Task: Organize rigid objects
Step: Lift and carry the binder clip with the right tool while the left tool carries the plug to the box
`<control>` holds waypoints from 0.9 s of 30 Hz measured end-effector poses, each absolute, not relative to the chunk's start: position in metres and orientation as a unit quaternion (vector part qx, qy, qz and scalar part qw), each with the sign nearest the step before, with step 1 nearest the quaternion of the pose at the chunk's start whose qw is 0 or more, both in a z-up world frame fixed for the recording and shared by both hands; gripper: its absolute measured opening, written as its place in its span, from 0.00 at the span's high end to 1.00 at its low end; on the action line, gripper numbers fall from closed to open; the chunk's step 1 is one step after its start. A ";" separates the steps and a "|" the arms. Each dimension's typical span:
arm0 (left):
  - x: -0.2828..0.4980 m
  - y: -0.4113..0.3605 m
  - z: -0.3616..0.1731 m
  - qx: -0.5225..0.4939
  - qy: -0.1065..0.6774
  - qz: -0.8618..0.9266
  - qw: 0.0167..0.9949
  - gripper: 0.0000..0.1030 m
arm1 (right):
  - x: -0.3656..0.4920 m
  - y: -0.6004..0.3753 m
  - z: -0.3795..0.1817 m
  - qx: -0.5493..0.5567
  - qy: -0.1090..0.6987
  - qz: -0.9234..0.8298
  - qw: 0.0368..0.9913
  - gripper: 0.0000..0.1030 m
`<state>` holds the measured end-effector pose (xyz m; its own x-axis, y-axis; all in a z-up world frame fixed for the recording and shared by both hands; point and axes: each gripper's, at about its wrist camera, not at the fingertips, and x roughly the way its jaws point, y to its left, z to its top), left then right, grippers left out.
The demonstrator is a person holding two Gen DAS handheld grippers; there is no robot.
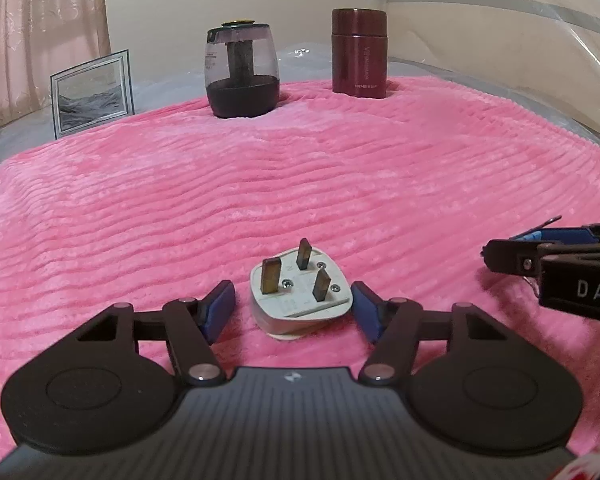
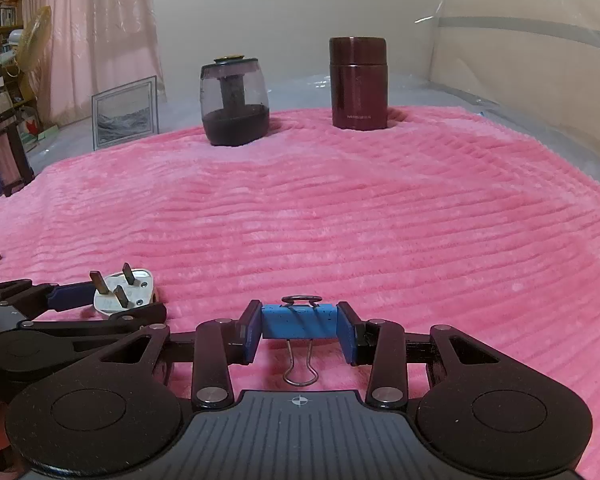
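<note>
Currently two small items are in hand or nearly so. White three-pin plug [image 1: 298, 300] lies pins-up on the pink ribbed blanket [image 1: 300, 184], sitting between the blue pads of the left claw [image 1: 294, 306]; right pad looks to be touching the plug's edge, left pad has a visible gap, so not clamped — released, straddling it. Blue binder clip [image 2: 299, 322] is clenched crosswise in the right claw [image 2: 299, 330], pads pressed on both ends, one wire handle hanging toward the camera, the other poking up behind. The two claws are just beside each other at the near edge of the blanket.

Progress, judging from layout: early to middle. Two tall items already stand side by side at the far edge: a smoky clear jar with dark base [image 1: 242, 70] and a maroon insulated flask [image 1: 359, 54]. Plug and clip are not yet placed anywhere; no target container visible, so the destination is unclear.

Writing: flask has pale vertical lettering and a small line near its bottom, both too blurred to read. "DAS" shows on the right claw's body in the left view, cut off. Jar has a small illegible label. Framed grey picture [image 1: 94, 94] leans at far left.
</note>
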<state>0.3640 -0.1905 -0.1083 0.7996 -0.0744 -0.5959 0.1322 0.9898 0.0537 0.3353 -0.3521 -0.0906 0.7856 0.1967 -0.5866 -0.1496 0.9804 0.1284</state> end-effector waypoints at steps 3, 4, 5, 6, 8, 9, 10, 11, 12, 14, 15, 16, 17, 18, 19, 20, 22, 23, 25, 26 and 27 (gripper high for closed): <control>0.364 -0.190 -0.108 0.045 0.310 -0.058 0.948 0.46 | 0.335 -0.352 -0.091 0.036 0.315 0.093 0.944 0.65; 0.363 -0.190 -0.107 0.046 0.309 -0.060 0.948 0.48 | 0.335 -0.351 -0.091 0.036 0.315 0.094 0.944 0.65; 0.363 -0.190 -0.107 0.047 0.308 -0.062 0.948 0.52 | 0.334 -0.351 -0.092 0.036 0.316 0.095 0.943 0.65; 0.363 -0.189 -0.107 0.047 0.308 -0.064 0.948 0.52 | 0.334 -0.351 -0.092 0.036 0.316 0.096 0.943 0.65; 0.362 -0.188 -0.106 0.045 0.308 -0.066 0.948 0.53 | 0.334 -0.350 -0.091 0.036 0.316 0.097 0.943 0.65; 0.362 -0.186 -0.106 0.042 0.307 -0.068 0.948 0.53 | 0.333 -0.350 -0.091 0.036 0.316 0.097 0.943 0.65; 0.361 -0.185 -0.105 0.040 0.307 -0.070 0.948 0.53 | 0.333 -0.350 -0.091 0.037 0.316 0.098 0.943 0.65; 0.359 -0.183 -0.104 0.038 0.307 -0.072 0.948 0.54 | 0.333 -0.349 -0.091 0.036 0.316 0.098 0.943 0.65; 0.357 -0.181 -0.103 0.037 0.307 -0.073 0.948 0.54 | 0.332 -0.349 -0.090 0.036 0.316 0.098 0.943 0.65; 0.354 -0.179 -0.101 0.035 0.309 -0.077 0.947 0.54 | 0.330 -0.348 -0.088 0.035 0.317 0.100 0.943 0.65; 0.352 -0.177 -0.099 0.033 0.310 -0.080 0.947 0.54 | 0.329 -0.347 -0.088 0.034 0.317 0.102 0.942 0.65; 0.350 -0.175 -0.098 0.033 0.311 -0.083 0.946 0.54 | 0.328 -0.346 -0.087 0.033 0.318 0.103 0.942 0.65; 0.348 -0.174 -0.097 0.032 0.313 -0.087 0.945 0.54 | 0.326 -0.345 -0.086 0.032 0.318 0.104 0.942 0.65; 0.345 -0.171 -0.095 0.028 0.315 -0.089 0.945 0.54 | 0.324 -0.344 -0.085 0.032 0.319 0.106 0.941 0.65; 0.342 -0.168 -0.094 0.024 0.316 -0.090 0.944 0.54 | 0.321 -0.343 -0.084 0.032 0.319 0.108 0.941 0.65; 0.339 -0.165 -0.093 0.020 0.318 -0.092 0.944 0.54 | 0.318 -0.341 -0.082 0.032 0.318 0.109 0.941 0.65; 0.329 -0.160 -0.089 0.019 0.320 -0.092 0.943 0.54 | 0.313 -0.338 -0.079 0.031 0.318 0.112 0.941 0.65; 0.323 -0.157 -0.087 0.019 0.320 -0.093 0.943 0.54 | 0.309 -0.336 -0.077 0.030 0.317 0.114 0.941 0.65; 0.313 -0.153 -0.082 0.018 0.321 -0.096 0.942 0.54 | 0.302 -0.332 -0.072 0.029 0.316 0.118 0.941 0.65; 0.307 -0.150 -0.079 0.018 0.321 -0.096 0.942 0.54 | 0.297 -0.330 -0.069 0.029 0.315 0.120 0.941 0.65; 0.301 -0.148 -0.075 0.017 0.320 -0.098 0.942 0.54 | 0.293 -0.328 -0.066 0.030 0.315 0.122 0.941 0.65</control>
<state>0.3008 -0.1478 -0.0754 0.7756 -0.1740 -0.6067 0.1961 0.9801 -0.0305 0.2930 -0.3281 -0.0663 0.7723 0.2476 -0.5850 -0.2101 0.9686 0.1326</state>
